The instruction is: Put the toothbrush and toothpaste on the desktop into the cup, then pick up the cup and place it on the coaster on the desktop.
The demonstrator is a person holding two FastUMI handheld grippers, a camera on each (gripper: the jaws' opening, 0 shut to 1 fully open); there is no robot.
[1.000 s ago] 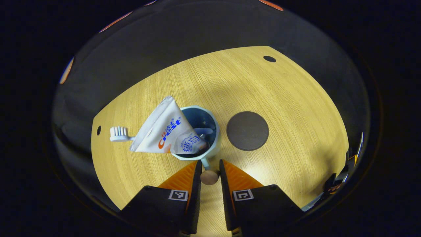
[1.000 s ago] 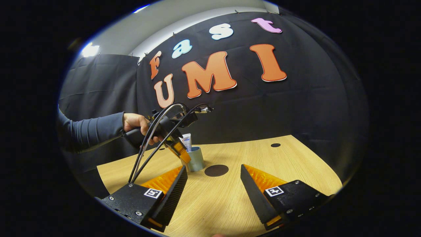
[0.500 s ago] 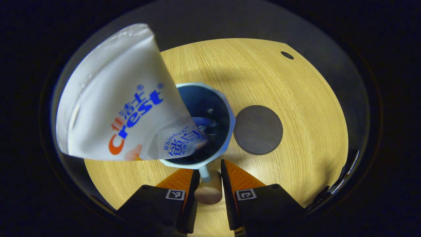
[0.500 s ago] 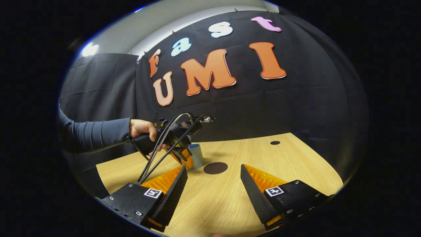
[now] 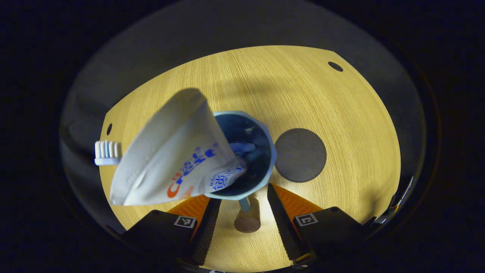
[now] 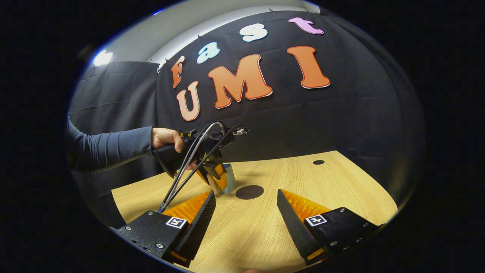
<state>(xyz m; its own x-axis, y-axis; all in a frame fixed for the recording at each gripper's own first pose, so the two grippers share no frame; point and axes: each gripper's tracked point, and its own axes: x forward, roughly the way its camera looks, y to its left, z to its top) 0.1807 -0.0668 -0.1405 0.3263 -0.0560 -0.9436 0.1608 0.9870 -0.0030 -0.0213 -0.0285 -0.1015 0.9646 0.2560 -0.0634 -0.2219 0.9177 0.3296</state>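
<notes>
Since half a second ago the left gripper (image 5: pixel 240 197) has let go: its fingers, then pressed on the cup's handle, now stand spread on either side of it without touching. The wooden desktop (image 5: pixel 341 125) fills the left gripper view. On it the pale blue cup (image 5: pixel 265 167) stands just left of the dark round coaster (image 5: pixel 300 154), close beside but not on it. The toothpaste (image 5: pixel 170 159) leans out of the cup to the left, and the toothbrush (image 5: pixel 108 151) pokes its bristled head out past it. The cork-tipped handle (image 5: pixel 247 220) lies between the fingers. In the right gripper view the right gripper (image 6: pixel 246 204) hovers over the desktop, spread wide and holding nothing, while a hand (image 6: pixel 165 138) holds the left gripper at the cup.
</notes>
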